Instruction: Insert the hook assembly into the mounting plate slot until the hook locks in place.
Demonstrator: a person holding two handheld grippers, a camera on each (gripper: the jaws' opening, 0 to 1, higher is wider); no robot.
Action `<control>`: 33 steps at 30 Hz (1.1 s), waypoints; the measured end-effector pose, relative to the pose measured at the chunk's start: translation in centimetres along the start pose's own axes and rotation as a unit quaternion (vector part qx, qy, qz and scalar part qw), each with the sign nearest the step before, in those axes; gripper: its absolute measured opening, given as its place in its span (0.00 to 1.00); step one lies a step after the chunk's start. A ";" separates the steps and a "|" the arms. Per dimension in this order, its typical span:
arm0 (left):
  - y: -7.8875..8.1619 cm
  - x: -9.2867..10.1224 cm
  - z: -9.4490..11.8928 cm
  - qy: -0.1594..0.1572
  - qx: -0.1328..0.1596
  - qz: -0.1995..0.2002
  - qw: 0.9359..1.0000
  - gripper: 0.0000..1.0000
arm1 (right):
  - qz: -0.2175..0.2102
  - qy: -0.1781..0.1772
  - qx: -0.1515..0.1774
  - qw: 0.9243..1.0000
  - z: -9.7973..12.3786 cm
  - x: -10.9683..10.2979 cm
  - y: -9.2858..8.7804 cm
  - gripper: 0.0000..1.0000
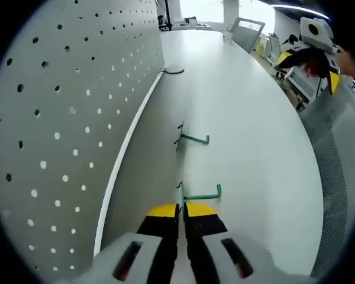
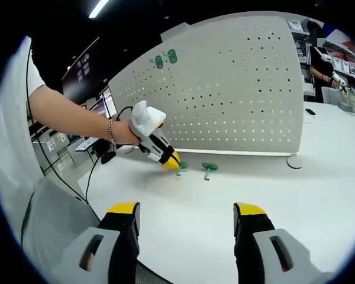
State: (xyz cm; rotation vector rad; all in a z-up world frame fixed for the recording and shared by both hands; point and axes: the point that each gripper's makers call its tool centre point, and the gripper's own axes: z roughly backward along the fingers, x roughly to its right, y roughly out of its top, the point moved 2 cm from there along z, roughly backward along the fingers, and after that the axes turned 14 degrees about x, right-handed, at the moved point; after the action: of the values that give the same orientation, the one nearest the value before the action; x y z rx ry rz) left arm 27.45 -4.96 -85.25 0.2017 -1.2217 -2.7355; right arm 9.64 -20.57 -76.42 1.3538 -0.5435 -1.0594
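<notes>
Two green hooks lie on the white table (image 1: pixel 248 154) in front of the grey pegboard (image 1: pixel 65 118). The near hook (image 1: pixel 201 194) rests just ahead of my left gripper (image 1: pixel 181 212), whose yellow-tipped jaws are shut with nothing between them. The far hook (image 1: pixel 193 139) lies further along the board. In the right gripper view a hand holds the left gripper (image 2: pixel 173 160) tip-down beside the near hook (image 2: pixel 182 166), with the other hook (image 2: pixel 209 168) to its right. My right gripper (image 2: pixel 186 210) hovers open over the table, well short of both. The right gripper (image 1: pixel 313 47) also hangs at the upper right.
Two more green hooks (image 2: pixel 165 59) hang high on the pegboard (image 2: pixel 236 89). A black cable loop (image 1: pixel 174 71) lies at the board's foot, and a round disc (image 2: pixel 294 161) sits near its right end. A mesh chair back (image 1: pixel 337 171) borders the table edge. A person (image 2: pixel 320 59) stands far behind.
</notes>
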 end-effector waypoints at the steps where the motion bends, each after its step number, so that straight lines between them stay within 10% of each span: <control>1: 0.1 0.0 0.0 0.000 0.006 0.003 1.000 0.03 | -0.005 -0.001 0.004 1.000 0.0 0.0 0.1 0.61; 33: 4.0 -0.7 4.4 0.074 0.146 0.030 0.986 0.02 | -0.008 0.008 0.042 0.999 -0.6 -0.7 2.5 0.62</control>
State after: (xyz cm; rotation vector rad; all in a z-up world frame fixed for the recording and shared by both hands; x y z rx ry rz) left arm 27.65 -4.23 -79.31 0.3840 -1.5505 -2.4311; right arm 10.57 -19.93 -74.04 1.4410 -0.5712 -1.0467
